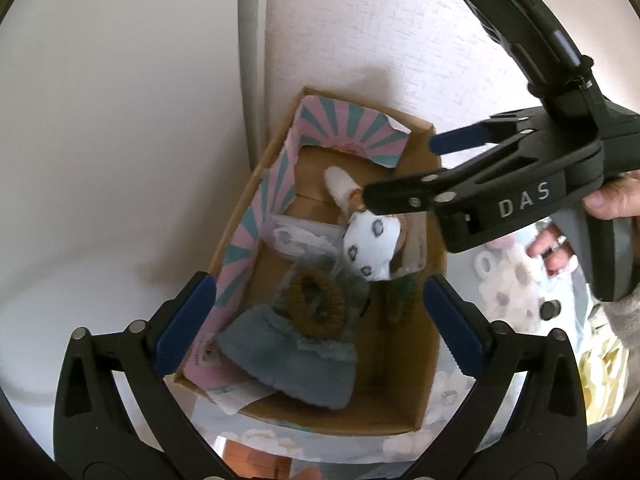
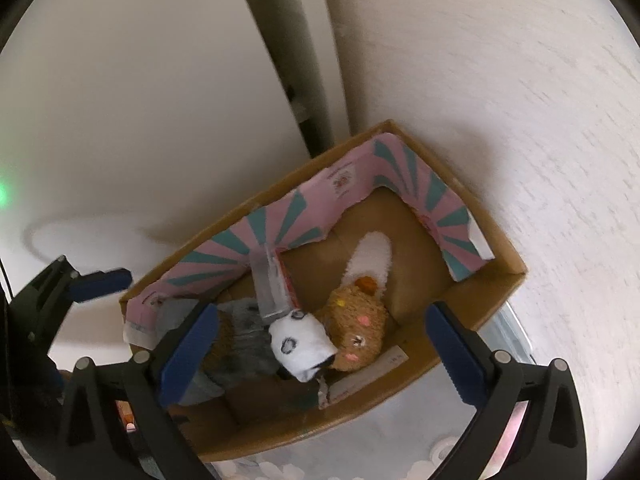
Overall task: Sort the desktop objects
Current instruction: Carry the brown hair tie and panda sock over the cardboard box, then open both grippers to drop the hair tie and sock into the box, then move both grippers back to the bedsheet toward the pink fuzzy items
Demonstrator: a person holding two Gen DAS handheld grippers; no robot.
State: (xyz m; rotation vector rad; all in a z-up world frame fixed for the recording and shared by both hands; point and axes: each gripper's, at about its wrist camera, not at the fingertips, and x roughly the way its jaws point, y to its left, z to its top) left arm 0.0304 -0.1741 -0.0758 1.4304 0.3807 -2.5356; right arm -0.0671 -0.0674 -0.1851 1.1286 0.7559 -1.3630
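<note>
Right wrist view: white spotted sock (image 2: 301, 342) in the cardboard box (image 2: 496, 304), below wide-apart, empty jaws.

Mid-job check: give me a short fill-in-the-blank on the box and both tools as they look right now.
1. The soft items lie inside a brown ____ box.
2. The white sock with dark rings lies partly on top of a ____ plush item with pink spots.
3. Both the left tool and the right tool have jaws standing ____, holding nothing.
4. A pink and ____ striped paper liner lines the box walls.

Missing words: cardboard; brown; open; teal
</note>
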